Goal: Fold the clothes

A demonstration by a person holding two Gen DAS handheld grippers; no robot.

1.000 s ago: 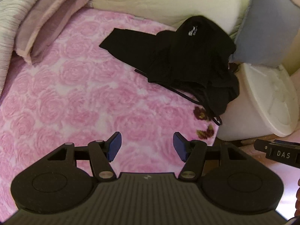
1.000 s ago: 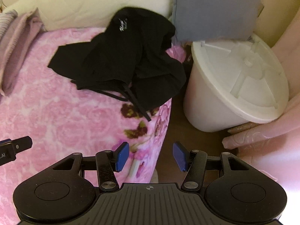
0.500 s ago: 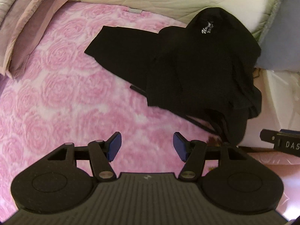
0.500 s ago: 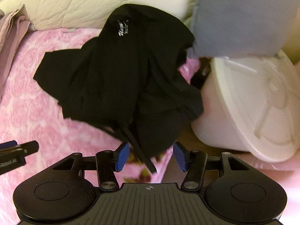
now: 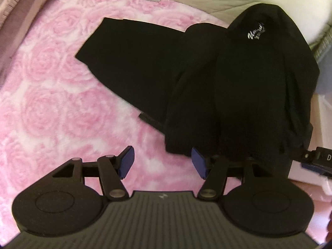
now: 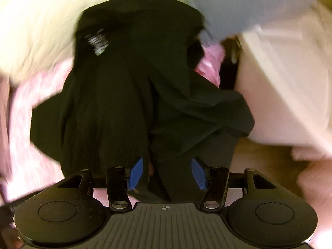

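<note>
Black garment (image 5: 217, 87) heaped on pink rose blanket (image 5: 45, 87), at 1 o'clock from left gripper (image 5: 162, 162), jaws apart, nothing btwn. Right gripper (image 6: 166, 172) jaws opening, cloth btwn pads, not pinched.

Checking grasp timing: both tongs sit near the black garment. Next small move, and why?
Probably lower the right tongs a little, then close. They are opening, with the black garment's near hem between the pads, not pinched. The left tongs stand open over the pink blanket beside the hem.
</note>
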